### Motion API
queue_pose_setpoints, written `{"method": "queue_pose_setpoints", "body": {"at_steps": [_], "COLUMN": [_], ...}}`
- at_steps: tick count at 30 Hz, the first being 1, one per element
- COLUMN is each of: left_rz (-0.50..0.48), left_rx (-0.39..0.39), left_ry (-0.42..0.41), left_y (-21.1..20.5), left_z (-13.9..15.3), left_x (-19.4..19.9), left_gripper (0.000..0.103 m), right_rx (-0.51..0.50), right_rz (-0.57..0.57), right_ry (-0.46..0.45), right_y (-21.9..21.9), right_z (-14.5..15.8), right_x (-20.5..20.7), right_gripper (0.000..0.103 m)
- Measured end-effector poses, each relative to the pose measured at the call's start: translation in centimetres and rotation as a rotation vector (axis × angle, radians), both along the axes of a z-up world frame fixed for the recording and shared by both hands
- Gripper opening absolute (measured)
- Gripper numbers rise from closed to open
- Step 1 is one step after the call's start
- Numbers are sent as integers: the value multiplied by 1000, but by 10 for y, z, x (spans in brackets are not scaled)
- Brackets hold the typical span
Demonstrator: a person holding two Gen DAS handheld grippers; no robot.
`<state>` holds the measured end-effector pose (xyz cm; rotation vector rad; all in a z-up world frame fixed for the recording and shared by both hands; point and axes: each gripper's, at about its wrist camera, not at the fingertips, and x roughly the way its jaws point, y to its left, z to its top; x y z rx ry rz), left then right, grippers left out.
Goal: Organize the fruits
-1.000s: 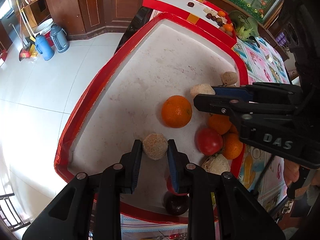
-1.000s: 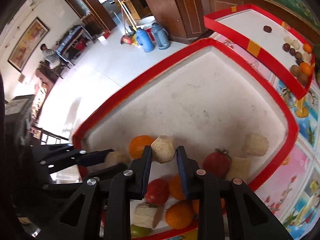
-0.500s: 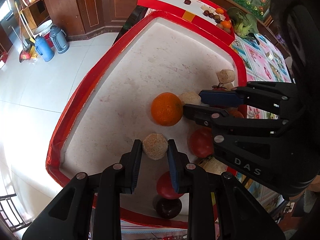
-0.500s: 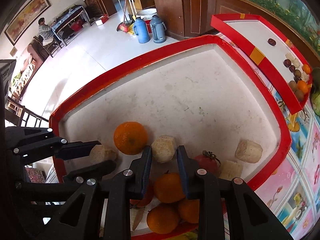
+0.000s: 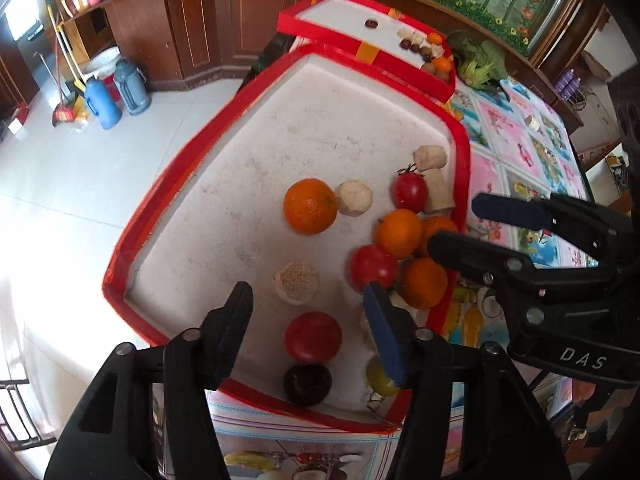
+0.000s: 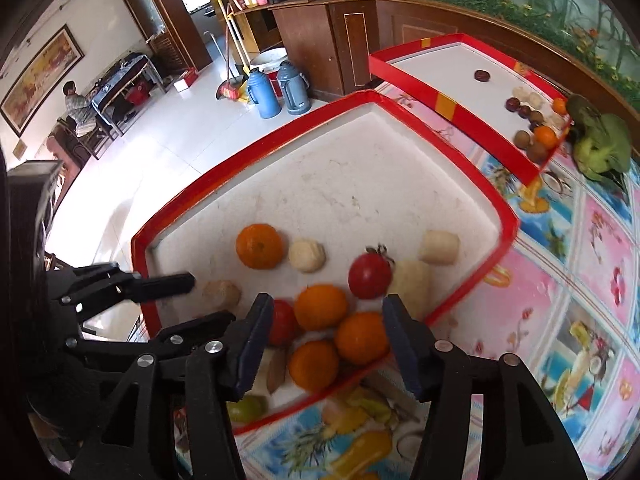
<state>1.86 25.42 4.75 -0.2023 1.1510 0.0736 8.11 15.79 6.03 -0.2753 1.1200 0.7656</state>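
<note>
Both grippers [image 5: 306,308] [image 6: 326,336] just released, jaws apart – oranges [image 6: 320,306], tomatoes [image 5: 374,266] crowded beneath in red tray [image 5: 168,176]

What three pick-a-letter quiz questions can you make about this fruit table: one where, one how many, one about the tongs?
1. Where is the leafy green vegetable?
A. On a chair
B. On the tablecloth by the small tray
C. On the floor

2. How many oranges are in the big tray?
A. Two
B. Four
C. Six

3. How are the left tongs?
A. Open, holding nothing
B. Shut on an orange
C. Shut on a tomato

Answers:
1 B: it lies on the patterned cloth just past the small tray's corner.
2 B: one sits alone and three huddle together.
3 A: they have just been opening, and the pale round piece lies free on the tray.
</note>
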Motion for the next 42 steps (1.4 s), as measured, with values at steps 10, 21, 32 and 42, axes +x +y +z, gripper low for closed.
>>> {"method": "queue_pose_setpoints", "body": {"at_steps": [10,21,32,42], "left_rz": [30,6,33,34], "left_rx": [140,222,168,149], "left_ry": [6,15,32,28], "left_y": [-13,-22,-18,-14], "left_z": [15,20,17,18], "left_x": [-28,-40,-47,-48], "left_gripper": [57,60,60,60], "right_rx": [33,53,51,54], "right_rz": [-58,-52,-34,-27], "right_ry": [-11,-30,-45,-44], "right_y": [-48,-58,-51,-45], "right_z": [13,24,28,28], "right_x": [-24,-41,-49,-53], "right_gripper": [82,85,86,86]}}
